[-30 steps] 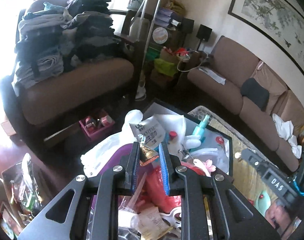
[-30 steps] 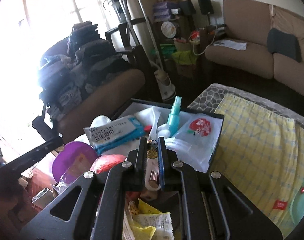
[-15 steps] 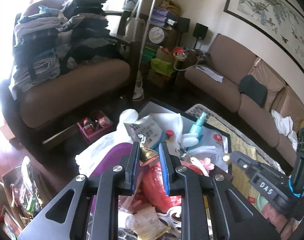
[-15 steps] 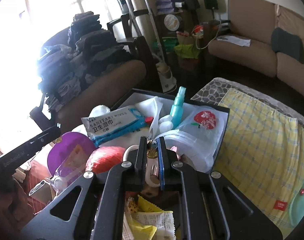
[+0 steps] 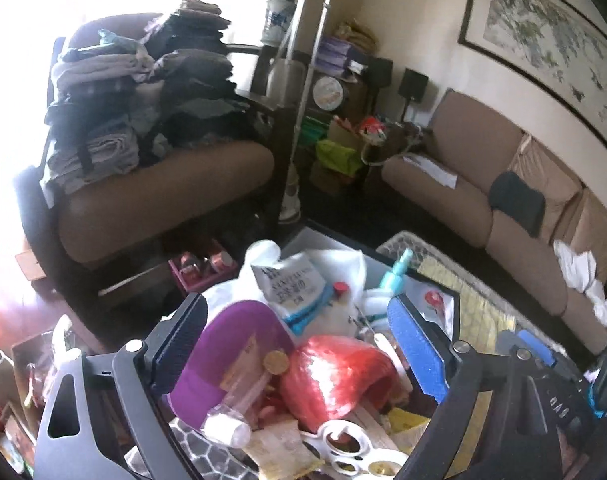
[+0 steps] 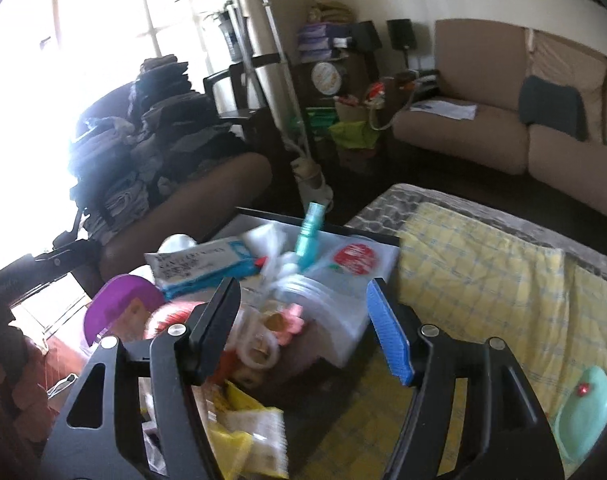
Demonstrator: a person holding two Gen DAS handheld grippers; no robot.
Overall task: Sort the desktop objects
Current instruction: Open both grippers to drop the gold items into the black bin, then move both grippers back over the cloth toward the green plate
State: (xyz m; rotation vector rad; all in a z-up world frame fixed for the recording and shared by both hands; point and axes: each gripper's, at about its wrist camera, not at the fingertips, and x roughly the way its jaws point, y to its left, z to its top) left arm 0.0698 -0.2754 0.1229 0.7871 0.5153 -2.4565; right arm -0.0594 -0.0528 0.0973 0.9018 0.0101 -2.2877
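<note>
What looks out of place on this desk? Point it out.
The black box is overfilled: a wipes pack and teal spray bottle lie askew on top. A red plastic bundle and wrappers spill out beside it.

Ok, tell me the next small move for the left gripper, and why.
Probably lower the left gripper onto the red bundle: its jaws stand wide open and empty, and the bundle sits between them on top of the pile.
</note>
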